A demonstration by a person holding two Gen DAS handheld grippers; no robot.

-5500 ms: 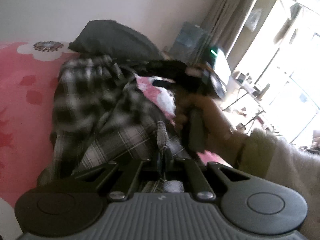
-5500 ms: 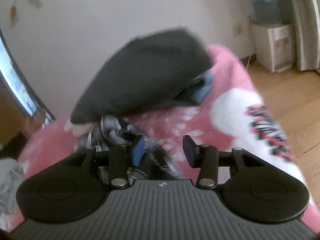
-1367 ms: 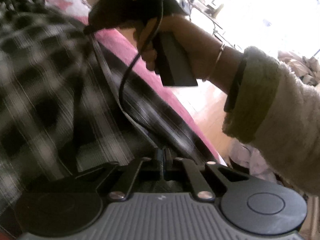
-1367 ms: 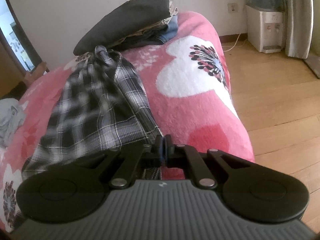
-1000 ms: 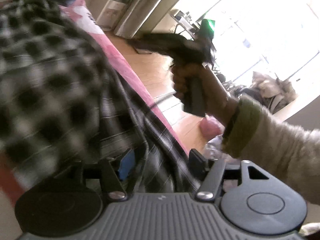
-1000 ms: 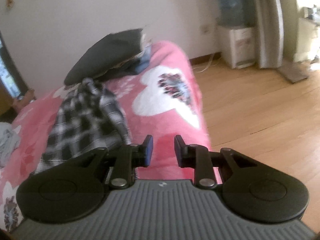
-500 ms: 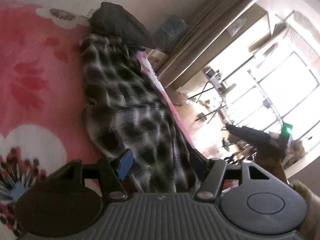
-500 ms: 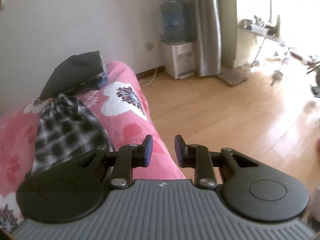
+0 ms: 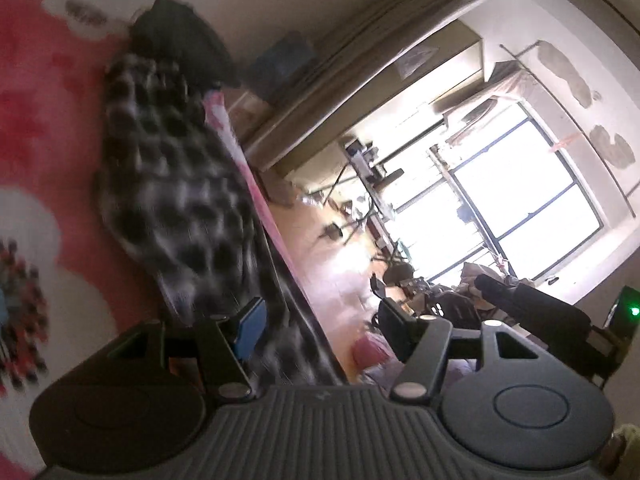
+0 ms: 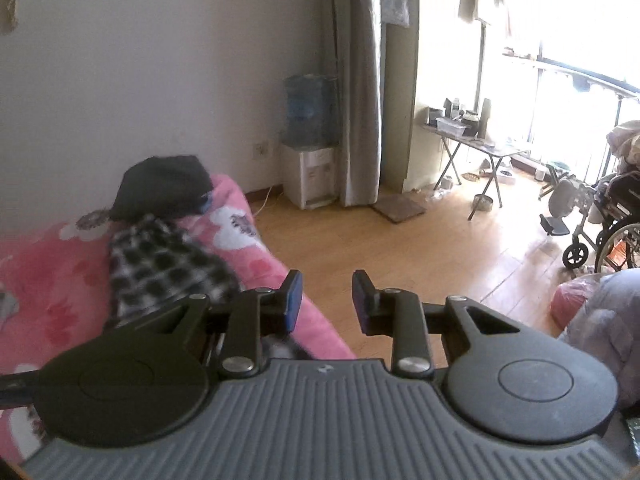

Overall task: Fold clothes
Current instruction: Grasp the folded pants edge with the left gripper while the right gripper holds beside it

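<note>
Plaid shirt (image 10: 168, 272) lies stretched lengthwise along the bed (image 10: 48, 288) edge, held by nothing. Left gripper (image 9: 320, 320) and right gripper (image 10: 326, 300) both gape empty. So near the drop, a loose tug could slide it floorward.

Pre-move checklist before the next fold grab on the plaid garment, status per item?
1. Left hand-held gripper open and empty: ok, jaws apart, nothing between them.
2. Right hand-held gripper open and empty: ok, pointing out over the wooden floor.
3. Plaid garment laid out on the pink blanket: ok, lying lengthwise near the bed edge.
4. Garment flat and unwrinkled: cannot tell, left view is blurred.
5. Dark folded pile clear of the garment: not ok, it sits right at the garment's far end.
6. Grippers positioned over the garment: not ok, right one is aimed off the bed.
</note>
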